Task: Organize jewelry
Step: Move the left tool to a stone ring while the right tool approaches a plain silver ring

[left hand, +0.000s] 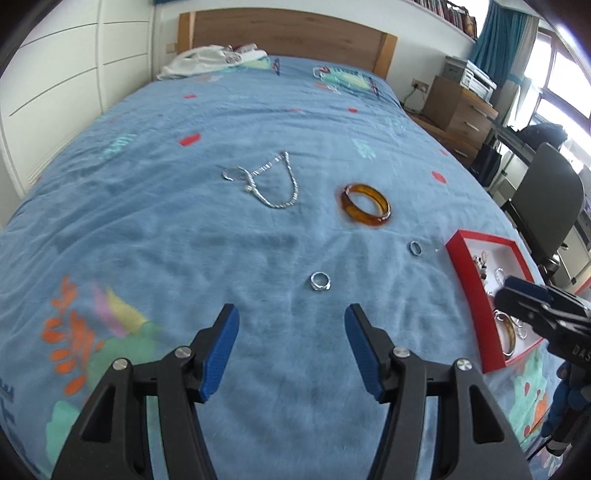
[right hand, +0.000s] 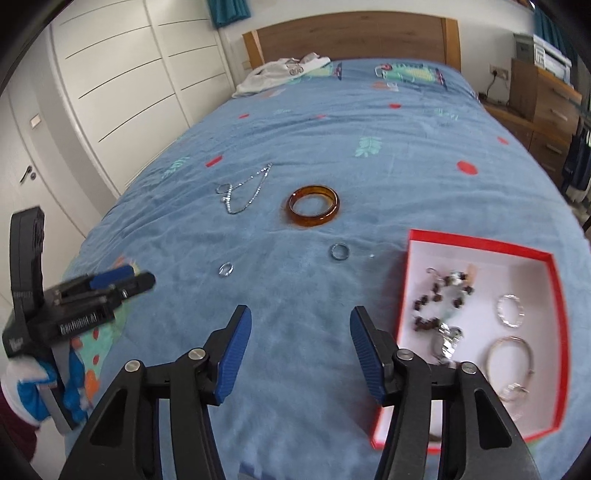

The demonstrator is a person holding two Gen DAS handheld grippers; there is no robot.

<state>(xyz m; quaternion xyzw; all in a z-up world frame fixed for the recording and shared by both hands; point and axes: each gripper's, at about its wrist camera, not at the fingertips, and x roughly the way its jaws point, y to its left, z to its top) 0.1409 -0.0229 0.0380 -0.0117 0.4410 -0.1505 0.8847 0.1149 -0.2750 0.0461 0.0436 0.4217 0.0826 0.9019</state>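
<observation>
**Both grippers spread over the bed, jewelry lying loose on the bedspread**

The left gripper (left hand: 291, 347) hangs over the blue patterned bedspread (left hand: 147, 221) with its blue-padded jaws apart and nothing between them. Just ahead of it lies a small silver ring with a raised setting (left hand: 320, 282). Further on and to the right sits a plain grey-blue band ring (left hand: 415, 248), and beyond that a thick translucent amber bangle (left hand: 365, 207) lying flat. Left of the bangle a silver chain necklace (left hand: 273, 181) is spread in a loose loop.

The right gripper (right hand: 301, 347) is likewise released, its jaws wide and empty, hovering beside the left wall of a shallow red cardboard box with a white inside (right hand: 480, 242). The box rests on the bedspread near the bed's right edge and holds a dark beaded bracelet (right hand: 439, 295), a silver link bracelet (right hand: 511, 311) and a thin metal bangle (right hand: 511, 354).

A white garment (left hand: 210, 61) lies by the wooden headboard (left hand: 288, 35).
</observation>
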